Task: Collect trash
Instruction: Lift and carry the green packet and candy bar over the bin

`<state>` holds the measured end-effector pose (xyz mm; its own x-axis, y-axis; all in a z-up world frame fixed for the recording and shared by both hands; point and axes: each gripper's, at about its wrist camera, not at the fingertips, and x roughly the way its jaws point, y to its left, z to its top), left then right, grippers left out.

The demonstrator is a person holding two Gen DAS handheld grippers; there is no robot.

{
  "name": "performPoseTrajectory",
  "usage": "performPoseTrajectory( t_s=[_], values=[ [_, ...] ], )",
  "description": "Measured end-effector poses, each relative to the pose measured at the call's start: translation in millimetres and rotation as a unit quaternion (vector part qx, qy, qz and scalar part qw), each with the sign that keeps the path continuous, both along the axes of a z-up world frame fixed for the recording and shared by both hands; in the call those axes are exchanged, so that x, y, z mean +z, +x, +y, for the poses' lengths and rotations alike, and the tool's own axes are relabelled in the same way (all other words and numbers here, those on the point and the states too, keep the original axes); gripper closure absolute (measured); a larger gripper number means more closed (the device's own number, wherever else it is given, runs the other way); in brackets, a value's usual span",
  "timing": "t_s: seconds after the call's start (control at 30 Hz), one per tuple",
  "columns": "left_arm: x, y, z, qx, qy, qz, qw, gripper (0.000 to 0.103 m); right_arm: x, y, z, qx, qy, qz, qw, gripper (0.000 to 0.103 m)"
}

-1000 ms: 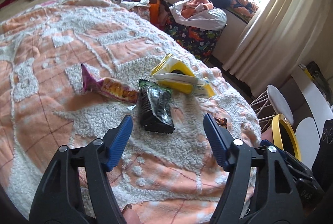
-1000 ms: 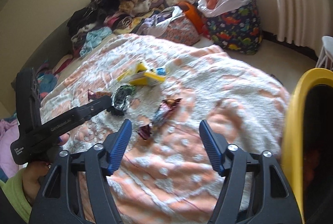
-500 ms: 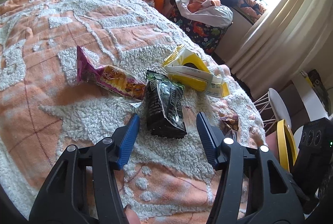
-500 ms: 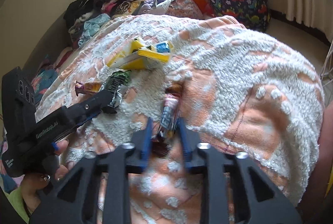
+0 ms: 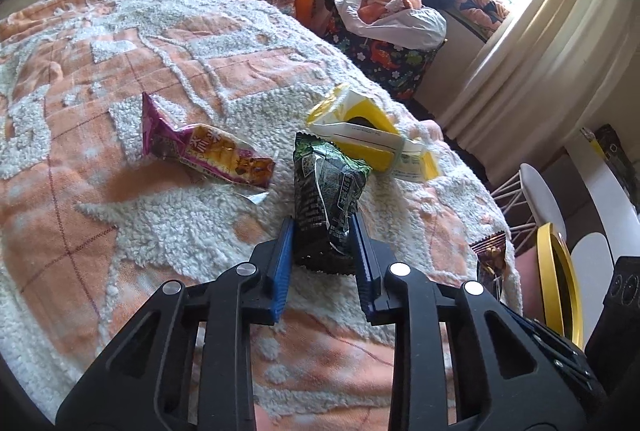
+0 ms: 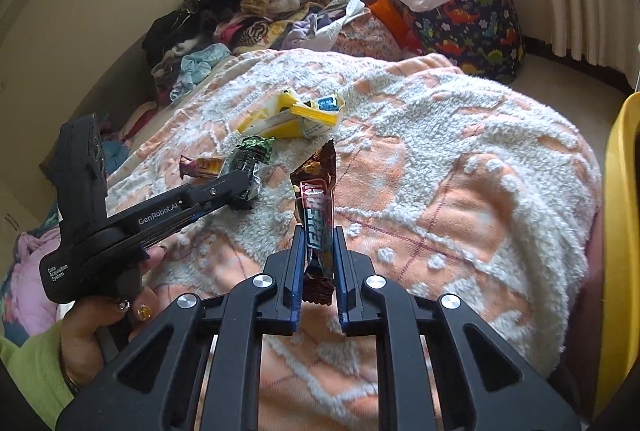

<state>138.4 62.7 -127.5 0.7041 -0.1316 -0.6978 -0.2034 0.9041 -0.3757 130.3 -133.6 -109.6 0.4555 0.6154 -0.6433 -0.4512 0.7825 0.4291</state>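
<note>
Left gripper (image 5: pixel 322 239): jaws clamped on the near end of the dark green wrapper (image 5: pixel 326 191), blue pads pressing either side; the far end rises free above the bed.
Right gripper (image 6: pixel 318 251): jaws clamped on the lower part of the brown candy wrapper (image 6: pixel 316 207), which stands upright between them, its top flaring clear of the blanket.
Grip quality: both holds sit low on the wrappers, so most of each one is unsupported; I judge them light and crinkly, likely to flop or slide if the squeeze eases.
Step in hand: lifting two pieces at once, one per gripper, probably to carry them to the yellow bin (image 6: pixel 622 231) at the right edge of the right wrist view.
How to do it well: keep steady pressure, raise straight up so the fluffy pile does not snag an edge, then swing over the rim before letting go.
Left behind: purple snack wrapper (image 5: pixel 204 151) lies flat just left of the green one; yellow packet (image 5: pixel 372 135) lies just beyond it, near or touching its far end.
Bed: orange and white blanket (image 5: pixel 120 71) carries all of it.
Risk: the two grippers are near each other, so moving them together could knock one wrapper loose.
</note>
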Motion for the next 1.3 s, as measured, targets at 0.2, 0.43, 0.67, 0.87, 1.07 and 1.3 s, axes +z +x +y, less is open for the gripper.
performPoseTrajectory(
  t_s=[0.2,0.43,0.67,0.87,1.07,1.3],
  values=[
    [13.2,-6.7,-16.1,-0.024,0.001,-0.016,0.9996,0.083,8.9,-8.8,-19.2,-0.013,-0.001,-0.013,1.0,0.09],
    [29.5,-10.0,-42.4,-0.056,0.007,-0.035,0.9978,0.083,19.3,-13.5,-49.5,-0.045,0.007,-0.024,0.999,0.09],
    [42.0,-12.1,-67.3,-0.085,0.01,-0.048,0.9952,0.083,28.5,-17.8,-82.4,-0.077,0.016,-0.035,0.996,0.09],
    [49.0,-13.5,-82.9,-0.106,0.014,-0.056,0.9927,0.083,33.9,-20.5,-104.7,-0.101,0.019,-0.042,0.994,0.09],
    [54.4,-16.5,-99.1,-0.128,0.019,-0.062,0.9897,0.083,35.5,-22.4,-128.4,-0.126,0.023,-0.044,0.991,0.09],
    [59.5,-17.9,-117.5,-0.154,0.027,-0.069,0.9853,0.083,36.8,-25.5,-153.9,-0.154,0.025,-0.048,0.987,0.09]
  ],
)
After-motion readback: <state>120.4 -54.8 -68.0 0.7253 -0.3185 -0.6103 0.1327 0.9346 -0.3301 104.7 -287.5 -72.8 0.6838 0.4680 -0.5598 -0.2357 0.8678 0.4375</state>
